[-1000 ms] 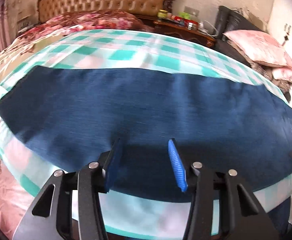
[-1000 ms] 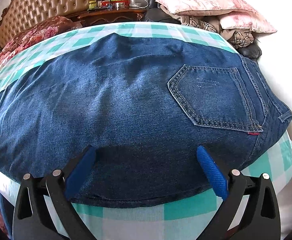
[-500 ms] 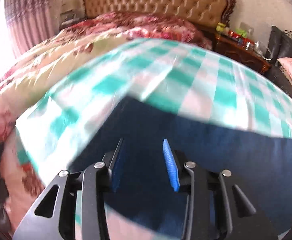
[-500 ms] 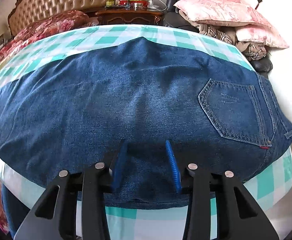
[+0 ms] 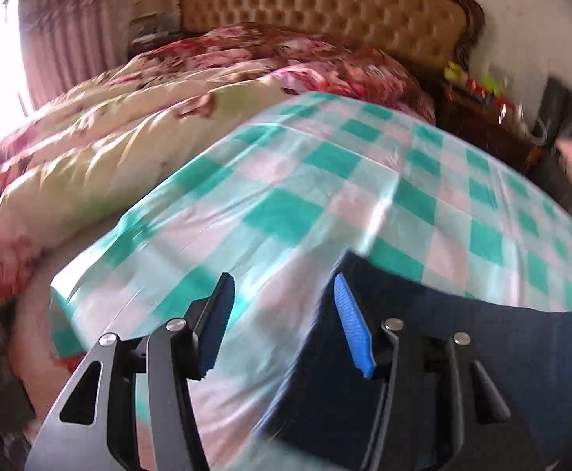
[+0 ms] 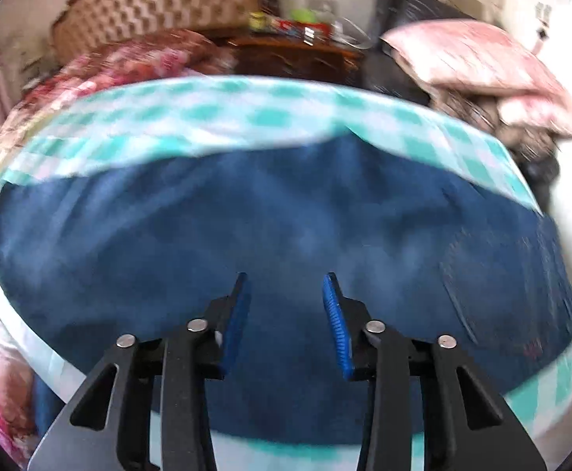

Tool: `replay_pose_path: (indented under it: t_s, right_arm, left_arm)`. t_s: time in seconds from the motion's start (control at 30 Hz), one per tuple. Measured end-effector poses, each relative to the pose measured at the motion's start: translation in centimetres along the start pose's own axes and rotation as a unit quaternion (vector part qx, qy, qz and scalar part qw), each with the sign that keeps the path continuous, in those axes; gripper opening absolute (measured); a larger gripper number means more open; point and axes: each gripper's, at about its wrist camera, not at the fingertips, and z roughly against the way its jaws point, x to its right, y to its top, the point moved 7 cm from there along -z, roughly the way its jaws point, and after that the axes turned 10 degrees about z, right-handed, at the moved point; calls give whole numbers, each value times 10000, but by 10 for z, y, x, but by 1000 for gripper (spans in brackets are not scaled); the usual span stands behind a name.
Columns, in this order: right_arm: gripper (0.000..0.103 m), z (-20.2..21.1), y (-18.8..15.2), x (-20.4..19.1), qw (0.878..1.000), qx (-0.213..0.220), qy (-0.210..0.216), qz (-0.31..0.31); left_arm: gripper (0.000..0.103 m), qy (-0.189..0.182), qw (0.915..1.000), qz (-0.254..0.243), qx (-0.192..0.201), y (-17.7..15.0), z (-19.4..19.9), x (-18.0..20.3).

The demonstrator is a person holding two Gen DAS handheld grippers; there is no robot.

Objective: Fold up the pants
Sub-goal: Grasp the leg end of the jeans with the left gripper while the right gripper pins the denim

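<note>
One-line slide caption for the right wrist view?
Open right gripper hovers over blue jeans spread flat on a green-checked sheet, motion-blurred.

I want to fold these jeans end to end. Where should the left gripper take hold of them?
Probably at the leg-end corner of the jeans, which lies flat on the checked sheet beside the open left gripper. Come in low from the bare sheet, sliding one finger under the free edge.

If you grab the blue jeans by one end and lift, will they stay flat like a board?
Probably not. The jeans lie limp with soft wrinkles on the checked sheet, so they would likely droop. The thick denim probably makes them fairly heavy, and unlikely to slip.
</note>
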Motion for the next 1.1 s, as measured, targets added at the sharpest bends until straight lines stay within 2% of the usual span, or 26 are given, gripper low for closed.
replay_pose_path:
  t_s: [0.13,0.2,0.3,0.4,0.47,0.53,0.7,0.9,1.03,1.1]
  right_arm:
    - [19,-21,53,-40,9986,169,453,232]
    - [16,-32,66,-57,9974,184,641,278]
    - [16,-59,79,-84,9968,87,703,358]
    - [15,-84,74,-97,9969,-209,627,415]
    - [14,-95,66,-99,9970,-399,540,387]
    - [13,-97,61,-100,9975,-386,443,390]
    - [13,-98,59,-103,9976,-344,314,503]
    - [13,-98,59,-104,9976,-317,297,537]
    - [13,-97,60,-104,9976,-333,287,535]
    - [13,-90,59,-97,9986,-282,66,441]
  left_arm:
    - [41,-582,9956,722,-132,-32,28,-31]
    - [41,-773,9939,754,-207,-53,35,-36]
    - [41,-804,9948,565,-275,-73,33,-29]
    - [41,-718,9964,319,-302,-80,22,-18]
    - [41,-465,9986,-10,-256,-81,13,-10]
    - [41,-364,9989,-135,-252,-80,10,-7]
    - [27,-233,9982,-485,-274,-82,4,1]
    - [20,-293,9981,-441,-309,-79,3,3]
    - [20,-282,9982,-399,-339,-79,4,4]
    - [25,-138,9989,-340,-287,-76,6,2]
